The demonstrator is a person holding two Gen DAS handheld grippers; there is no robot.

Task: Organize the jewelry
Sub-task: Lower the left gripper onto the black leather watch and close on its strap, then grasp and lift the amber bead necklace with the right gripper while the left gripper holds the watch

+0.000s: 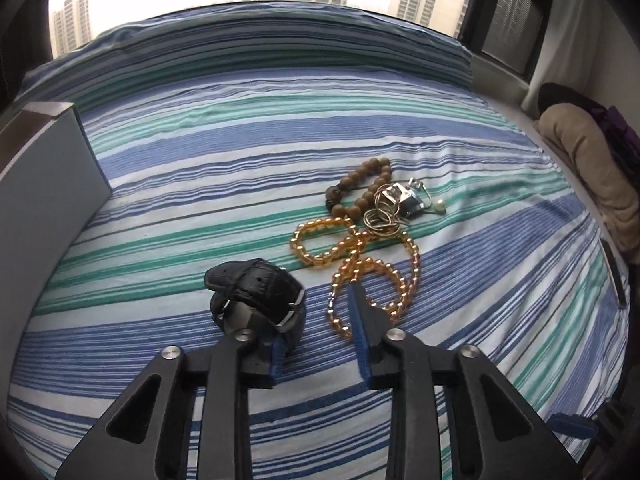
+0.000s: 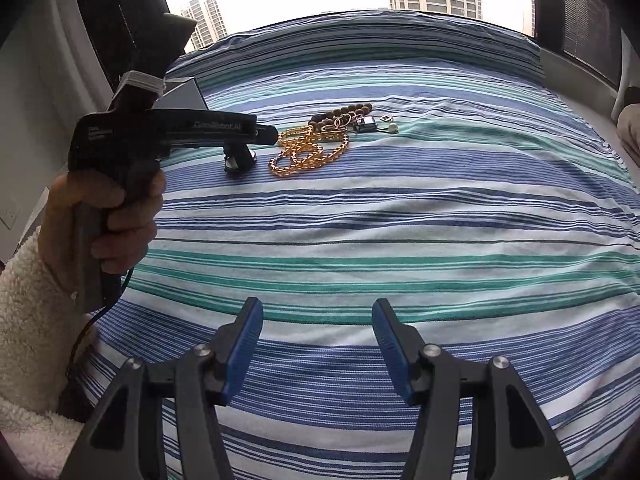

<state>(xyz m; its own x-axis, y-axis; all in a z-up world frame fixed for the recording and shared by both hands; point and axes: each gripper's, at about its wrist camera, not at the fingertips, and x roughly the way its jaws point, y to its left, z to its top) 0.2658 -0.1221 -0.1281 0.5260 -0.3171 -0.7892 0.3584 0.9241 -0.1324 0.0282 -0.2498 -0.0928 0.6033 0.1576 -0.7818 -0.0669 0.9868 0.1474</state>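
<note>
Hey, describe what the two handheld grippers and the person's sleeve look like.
Both the left gripper and the right gripper have black angular fingers with triangular cutouts, silver round pins and ribbed blue pads. The left one's black pistol-style body carries faint lettering, with a dark cable below its handle. The fluffy cream sleeve covers the wrist.

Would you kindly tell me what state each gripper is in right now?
Left gripper: jaws open, gripping nothing; the black watch sits beside one finger.
Right gripper: jaws open, empty, above the striped bedding.
</note>
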